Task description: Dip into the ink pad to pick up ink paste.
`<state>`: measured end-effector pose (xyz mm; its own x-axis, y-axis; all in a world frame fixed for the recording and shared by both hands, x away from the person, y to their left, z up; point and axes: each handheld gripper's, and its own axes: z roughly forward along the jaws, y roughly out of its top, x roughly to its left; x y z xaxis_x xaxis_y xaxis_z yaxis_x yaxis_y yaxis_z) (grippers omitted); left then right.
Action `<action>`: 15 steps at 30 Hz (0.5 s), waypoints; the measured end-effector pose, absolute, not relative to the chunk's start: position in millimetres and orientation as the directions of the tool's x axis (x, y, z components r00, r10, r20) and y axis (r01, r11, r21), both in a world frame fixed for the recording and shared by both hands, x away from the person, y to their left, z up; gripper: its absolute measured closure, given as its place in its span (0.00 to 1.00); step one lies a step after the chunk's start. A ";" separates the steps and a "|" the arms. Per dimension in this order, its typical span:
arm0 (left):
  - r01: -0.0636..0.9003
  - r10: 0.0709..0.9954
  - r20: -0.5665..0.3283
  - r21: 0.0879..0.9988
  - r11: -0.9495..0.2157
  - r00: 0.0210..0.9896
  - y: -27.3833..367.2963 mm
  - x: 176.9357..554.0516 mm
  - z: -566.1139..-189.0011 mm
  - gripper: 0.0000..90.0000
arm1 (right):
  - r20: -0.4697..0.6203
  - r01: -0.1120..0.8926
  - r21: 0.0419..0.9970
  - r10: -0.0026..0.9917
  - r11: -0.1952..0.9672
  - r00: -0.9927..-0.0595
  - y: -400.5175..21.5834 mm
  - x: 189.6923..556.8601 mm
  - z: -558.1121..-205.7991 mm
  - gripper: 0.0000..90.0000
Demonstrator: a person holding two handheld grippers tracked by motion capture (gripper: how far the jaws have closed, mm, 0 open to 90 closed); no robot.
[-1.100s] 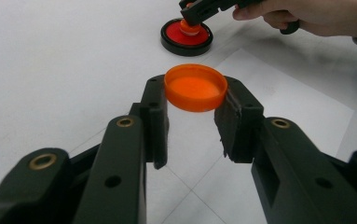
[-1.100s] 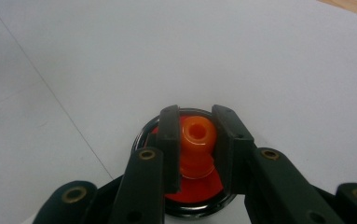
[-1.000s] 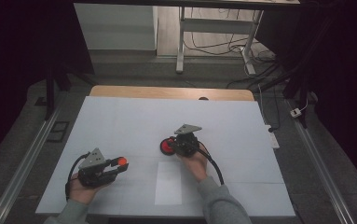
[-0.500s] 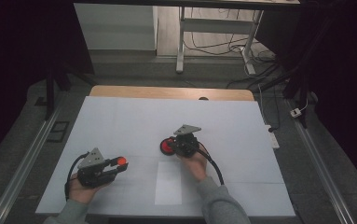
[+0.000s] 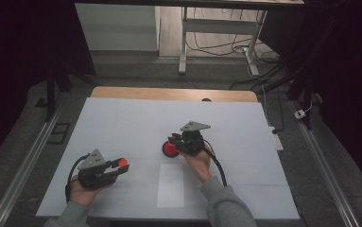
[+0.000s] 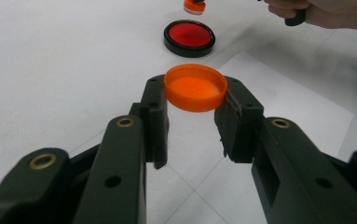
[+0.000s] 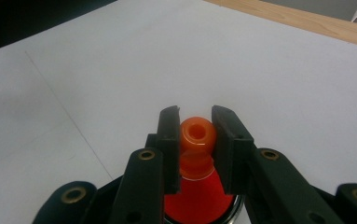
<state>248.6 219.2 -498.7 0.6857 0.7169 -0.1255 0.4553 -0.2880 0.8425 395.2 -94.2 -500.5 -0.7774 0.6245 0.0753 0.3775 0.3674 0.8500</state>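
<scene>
Both grippers unmoved since before.

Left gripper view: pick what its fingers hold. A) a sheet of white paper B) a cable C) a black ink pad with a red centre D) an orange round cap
D: the left gripper has its fingers closed on the rim of the orange round cap, while the black-rimmed red pad lies farther off on the white table.
</scene>
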 end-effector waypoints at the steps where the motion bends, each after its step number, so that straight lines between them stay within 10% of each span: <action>1: 0.454 0.717 -0.125 0.844 -0.287 0.686 218.9 248.1 -498.3 0.73 | 0.065 0.371 0.849 0.621 0.377 -0.781 -92.7 394.4 -500.5 0.81; 15: 0.454 0.717 -0.122 0.842 -0.291 0.686 218.3 248.2 -498.7 0.73 | 0.010 0.366 0.819 0.627 0.442 -0.779 -83.3 397.5 -508.8 0.81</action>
